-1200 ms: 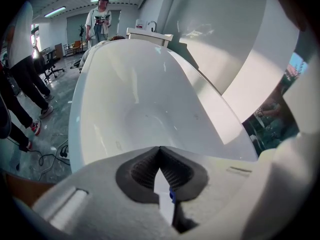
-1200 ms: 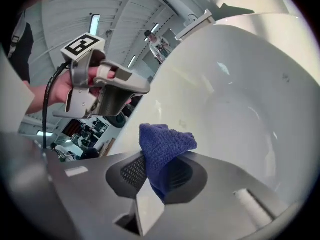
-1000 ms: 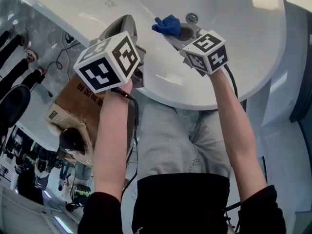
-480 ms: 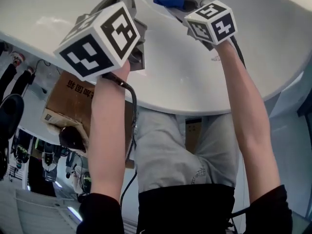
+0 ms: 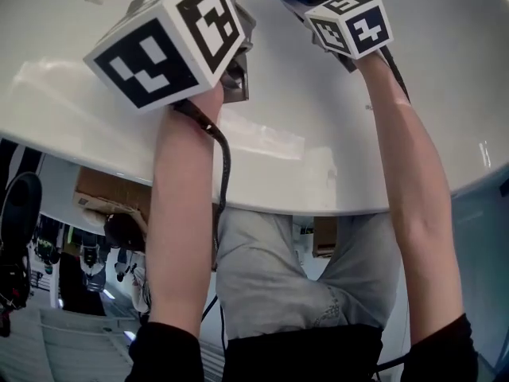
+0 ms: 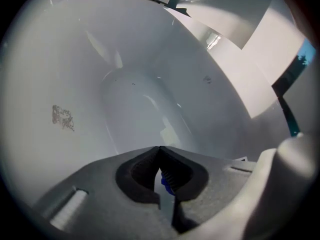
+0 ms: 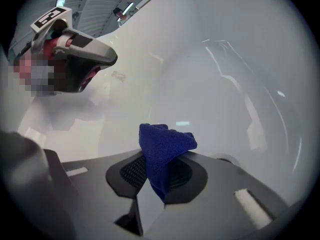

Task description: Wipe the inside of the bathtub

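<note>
Cloth (image 7: 167, 144) sits in right gripper (image 7: 159, 170) fingers (image 7: 127, 176); head view clips it.

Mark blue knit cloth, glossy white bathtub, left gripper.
blue knit cloth (image 7: 165, 144), right gripper view, bunched top.
glossy white bathtub (image 6: 137, 109), left gripper view, inner floor.
left gripper (image 6: 159, 151), left gripper view, closed fingertips.

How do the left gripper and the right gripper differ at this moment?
The right gripper is clamped on a bunched blue cloth; the left gripper has its jaw tips together, with only a small blue speck that I cannot identify behind them. In the head view, the right gripper reaches farther into the bathtub than the left gripper. Shared: both are shut and point into the white tub.
</note>
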The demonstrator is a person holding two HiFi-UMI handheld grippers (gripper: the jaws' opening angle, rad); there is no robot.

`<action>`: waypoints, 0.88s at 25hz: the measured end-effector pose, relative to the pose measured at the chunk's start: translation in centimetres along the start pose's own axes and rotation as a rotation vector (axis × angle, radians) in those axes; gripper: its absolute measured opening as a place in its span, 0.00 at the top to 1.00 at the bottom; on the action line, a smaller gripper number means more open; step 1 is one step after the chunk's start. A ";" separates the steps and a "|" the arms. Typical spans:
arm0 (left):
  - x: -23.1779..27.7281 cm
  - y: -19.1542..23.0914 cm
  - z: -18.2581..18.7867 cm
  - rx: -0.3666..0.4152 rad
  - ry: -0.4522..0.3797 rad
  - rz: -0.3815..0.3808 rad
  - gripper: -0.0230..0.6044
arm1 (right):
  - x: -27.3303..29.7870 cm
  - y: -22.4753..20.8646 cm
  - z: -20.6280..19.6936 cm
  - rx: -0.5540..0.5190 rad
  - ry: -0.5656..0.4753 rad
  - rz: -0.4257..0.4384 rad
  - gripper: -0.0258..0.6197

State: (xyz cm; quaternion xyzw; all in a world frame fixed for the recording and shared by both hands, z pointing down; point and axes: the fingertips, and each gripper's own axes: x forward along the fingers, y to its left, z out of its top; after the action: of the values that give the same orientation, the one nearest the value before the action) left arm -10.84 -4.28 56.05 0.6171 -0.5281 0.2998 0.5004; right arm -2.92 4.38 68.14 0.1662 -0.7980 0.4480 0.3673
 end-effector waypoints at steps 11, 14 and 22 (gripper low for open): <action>2.6 0.5 -0.2 0.002 0.050 -0.025 0.96 | 5.0 0.1 -1.2 0.055 0.067 0.060 0.84; 2.7 0.5 1.3 -0.020 0.056 -0.025 0.96 | 4.7 -0.4 0.4 0.043 0.092 0.066 0.84; 3.3 1.3 -0.2 -0.025 0.065 -0.010 0.96 | 6.4 0.6 -2.0 0.018 0.121 0.099 0.84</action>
State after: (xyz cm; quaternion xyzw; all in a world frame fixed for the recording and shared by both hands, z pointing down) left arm -11.20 -5.22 59.46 0.6035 -0.5120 0.3105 0.5265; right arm -6.69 6.75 73.16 0.1025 -0.7774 0.4822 0.3907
